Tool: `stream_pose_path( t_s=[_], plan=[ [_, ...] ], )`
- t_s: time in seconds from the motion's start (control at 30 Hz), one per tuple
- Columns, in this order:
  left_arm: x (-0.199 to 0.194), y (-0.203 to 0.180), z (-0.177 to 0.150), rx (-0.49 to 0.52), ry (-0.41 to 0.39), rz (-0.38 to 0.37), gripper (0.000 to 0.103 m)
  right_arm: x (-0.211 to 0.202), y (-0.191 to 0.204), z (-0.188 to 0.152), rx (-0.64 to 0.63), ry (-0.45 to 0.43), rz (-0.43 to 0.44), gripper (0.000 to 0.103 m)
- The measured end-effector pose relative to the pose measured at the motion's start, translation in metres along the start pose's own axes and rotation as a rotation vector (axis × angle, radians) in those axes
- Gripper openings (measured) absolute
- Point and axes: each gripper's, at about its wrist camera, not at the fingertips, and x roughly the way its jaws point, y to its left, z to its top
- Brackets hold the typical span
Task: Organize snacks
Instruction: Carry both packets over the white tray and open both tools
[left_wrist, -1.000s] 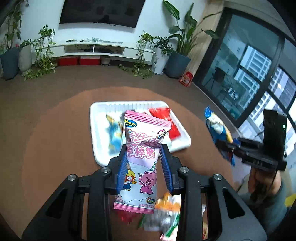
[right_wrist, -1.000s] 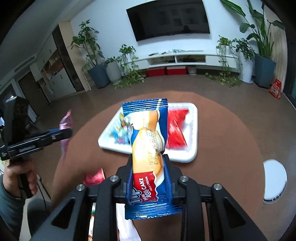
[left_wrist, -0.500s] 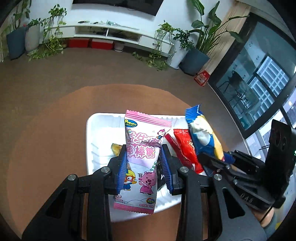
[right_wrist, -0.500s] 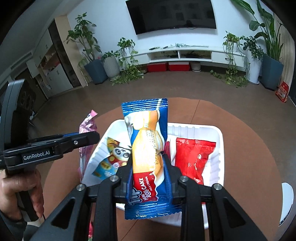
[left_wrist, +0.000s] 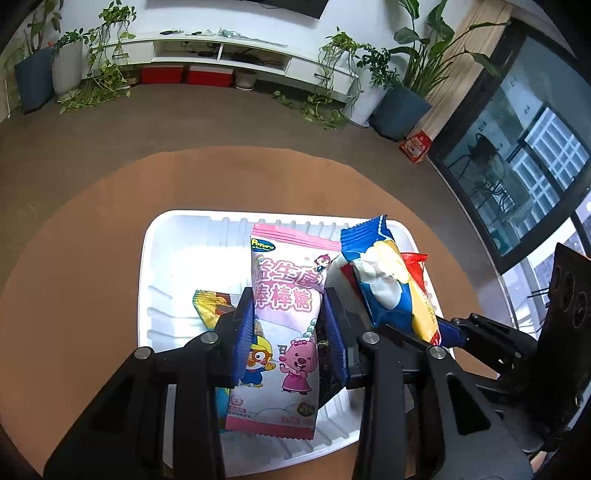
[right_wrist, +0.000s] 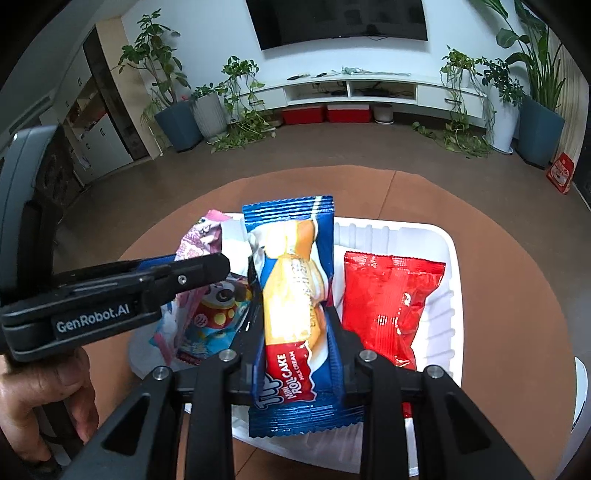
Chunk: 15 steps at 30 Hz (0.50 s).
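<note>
Over the white ribbed plastic tray (left_wrist: 162, 258), the left claw (left_wrist: 288, 332) is easing apart around a pink cartoon candy packet (left_wrist: 284, 317); the right claw (right_wrist: 297, 343) pinches a blue mini roll cake wrapper (right_wrist: 295, 280) at frame centre.

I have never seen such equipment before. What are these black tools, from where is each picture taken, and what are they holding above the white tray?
A person holds two handheld grippers, each with a camera looking along its fingers. The left gripper, in its own view, holds a pink lollipop packet; its jaws are opening. The right gripper, in its own view, is shut on a blue roll cake packet. Both hang over a white tray on a round brown table. In the tray lie a red packet and a cartoon packet.
</note>
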Motion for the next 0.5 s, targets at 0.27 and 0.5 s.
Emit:
stream_pose_path(
  t_s=[0.27,0.5],
  plan=[
    [0.023,-0.002,0.000,0.000,0.015,0.025,0.044,0.000,0.005,-0.002,-0.023,-0.012,-0.010,0.037],
    [0.015,-0.009,-0.010,0.021,0.002,0.038,0.057,-0.007,0.011,-0.003,-0.038,-0.032,-0.020,0.056]
  ],
)
